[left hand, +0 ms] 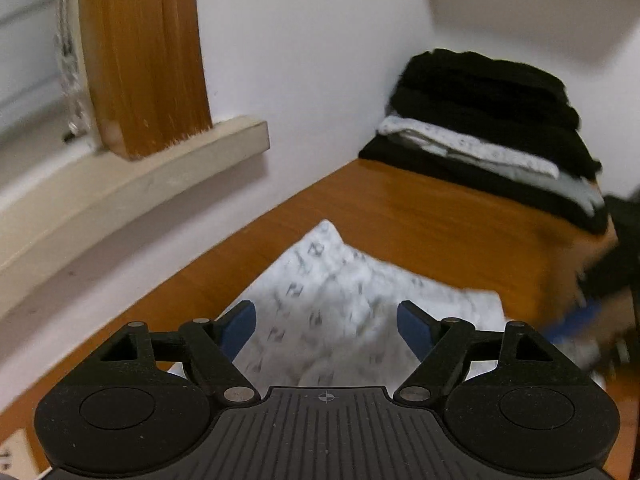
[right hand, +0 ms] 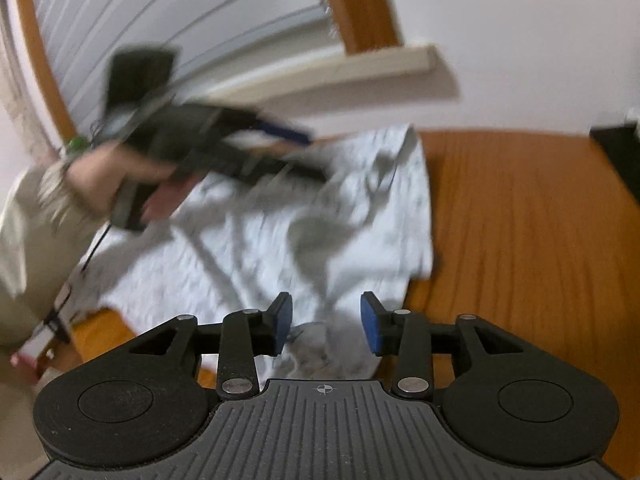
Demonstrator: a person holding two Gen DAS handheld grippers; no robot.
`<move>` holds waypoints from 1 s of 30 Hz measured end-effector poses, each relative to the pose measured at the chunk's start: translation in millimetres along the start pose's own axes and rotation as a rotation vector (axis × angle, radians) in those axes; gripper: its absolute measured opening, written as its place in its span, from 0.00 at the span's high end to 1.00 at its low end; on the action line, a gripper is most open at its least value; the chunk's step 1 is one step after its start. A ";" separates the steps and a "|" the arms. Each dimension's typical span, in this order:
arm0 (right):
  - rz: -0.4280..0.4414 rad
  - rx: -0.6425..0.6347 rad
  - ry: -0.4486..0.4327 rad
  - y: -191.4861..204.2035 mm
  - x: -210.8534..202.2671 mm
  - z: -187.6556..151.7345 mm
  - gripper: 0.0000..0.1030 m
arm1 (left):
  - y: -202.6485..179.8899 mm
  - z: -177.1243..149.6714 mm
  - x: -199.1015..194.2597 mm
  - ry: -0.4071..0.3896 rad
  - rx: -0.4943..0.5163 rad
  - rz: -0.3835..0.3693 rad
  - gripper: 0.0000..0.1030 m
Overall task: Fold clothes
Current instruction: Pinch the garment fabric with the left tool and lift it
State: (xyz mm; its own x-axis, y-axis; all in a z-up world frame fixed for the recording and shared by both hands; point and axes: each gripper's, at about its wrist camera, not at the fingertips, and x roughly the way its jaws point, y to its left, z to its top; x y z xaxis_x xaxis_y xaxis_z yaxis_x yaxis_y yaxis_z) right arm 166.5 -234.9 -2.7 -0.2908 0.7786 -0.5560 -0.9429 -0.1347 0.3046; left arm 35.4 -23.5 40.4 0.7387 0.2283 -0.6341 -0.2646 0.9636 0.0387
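A white garment with a faint grey print (left hand: 320, 280) lies rumpled on the wooden table (left hand: 440, 216). My left gripper (left hand: 326, 328) hovers over its near part with the blue pads wide apart and nothing between them. In the right wrist view the same garment (right hand: 280, 232) spreads across the table (right hand: 520, 240). My right gripper (right hand: 326, 324) stands partly open over the garment's near edge; a bunch of cloth lies between the pads, which do not press on it. A hand (right hand: 104, 176) carries the blurred left gripper (right hand: 310, 156) above the garment's far side.
A stack of folded black and white clothes (left hand: 480, 128) sits at the table's back right corner against the white wall. A pale window sill (left hand: 160, 168) and a wooden window frame (left hand: 144, 60) stand at the left. A beige sleeve (right hand: 36, 220) fills the left edge.
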 end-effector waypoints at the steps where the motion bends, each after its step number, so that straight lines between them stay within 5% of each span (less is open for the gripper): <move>1: 0.017 -0.007 -0.002 1.2 -4.0 -3.5 0.75 | 0.9 3.3 6.5 0.007 -0.011 -0.004 0.22; 2: 0.036 -0.017 -0.005 2.5 -9.3 -5.5 0.91 | 0.9 5.3 12.1 0.016 -0.008 -0.001 0.22; 12: 0.088 -0.049 -0.012 -4.3 -32.7 -17.7 0.86 | 1.7 17.1 37.6 0.049 -0.028 -0.038 0.24; 14: 0.069 -0.044 -0.031 -8.3 -29.9 -10.8 0.77 | 0.5 17.6 43.0 0.064 -0.022 -0.021 0.38; 15: 0.060 -0.043 -0.034 -10.1 -26.9 -7.3 0.77 | 0.9 17.7 45.3 0.070 -0.026 -0.018 0.58; 18: 0.030 -0.051 -0.025 -15.0 -15.7 1.9 0.75 | 7.5 18.1 39.6 0.059 -0.052 -0.022 0.84; 26: -0.087 -0.061 -0.082 -44.0 0.0 20.2 0.59 | 25.0 32.3 -22.2 -0.056 -0.057 -0.107 0.87; 30: -0.069 -0.052 -0.107 -58.2 12.4 33.5 0.54 | 23.8 35.5 -47.8 -0.077 -0.018 -0.128 0.87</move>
State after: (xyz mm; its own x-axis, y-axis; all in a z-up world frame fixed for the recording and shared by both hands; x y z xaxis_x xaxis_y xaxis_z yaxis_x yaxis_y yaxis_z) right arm 223.3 -196.9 -1.4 -0.2087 0.8475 -0.4881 -0.9680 -0.1078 0.2267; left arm 15.8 -6.6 99.1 0.8121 0.1141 -0.5722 -0.1754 0.9831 -0.0528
